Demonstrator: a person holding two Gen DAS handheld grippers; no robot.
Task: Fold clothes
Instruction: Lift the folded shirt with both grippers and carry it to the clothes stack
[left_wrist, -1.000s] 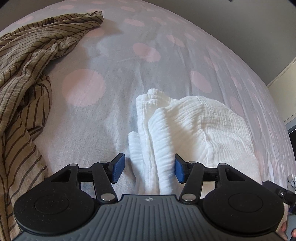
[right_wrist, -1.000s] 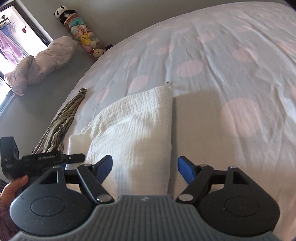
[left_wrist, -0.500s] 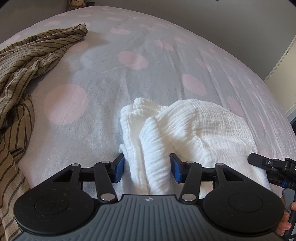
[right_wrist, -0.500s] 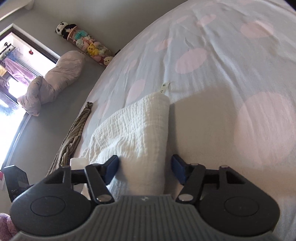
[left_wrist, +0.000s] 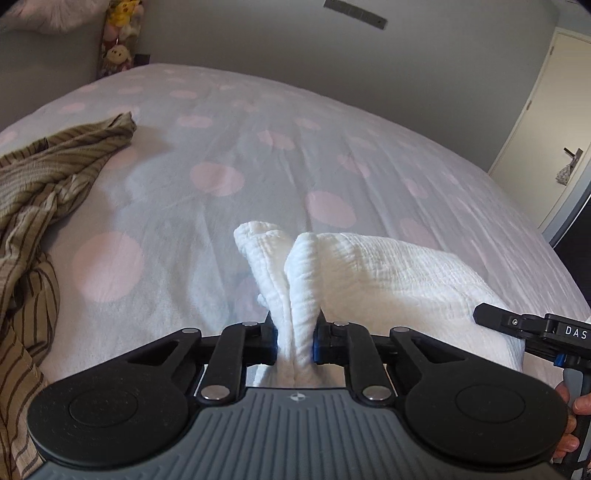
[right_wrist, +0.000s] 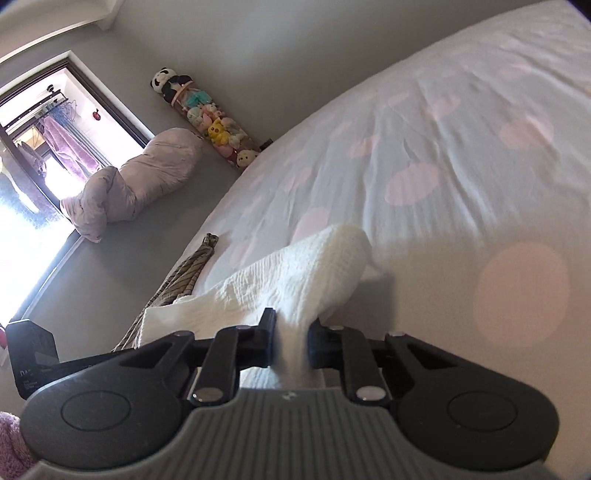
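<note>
Bed (left_wrist: 258, 155), pink-dot sheet: white folded cloth (left_wrist: 388, 273) at 5 o'clock, striped brown garment (left_wrist: 48, 184) bunched at 9 o'clock.

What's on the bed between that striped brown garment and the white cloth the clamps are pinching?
Only bare spotted bedsheet. In the left wrist view, nothing lies between the striped garment and the white cloth.

daylight pours in from the window (right_wrist: 40, 155), up and far left of the right gripper (right_wrist: 290, 341); its panes are blown out to white glare. ahead of that claw the bedsheet (right_wrist: 461, 147) smears with motion blur, and a dark shadow sits just right of the white cloth (right_wrist: 295, 280). the left wrist view is sharper, softly lit. both views bow strongly at the edges, corners darkened.
</note>
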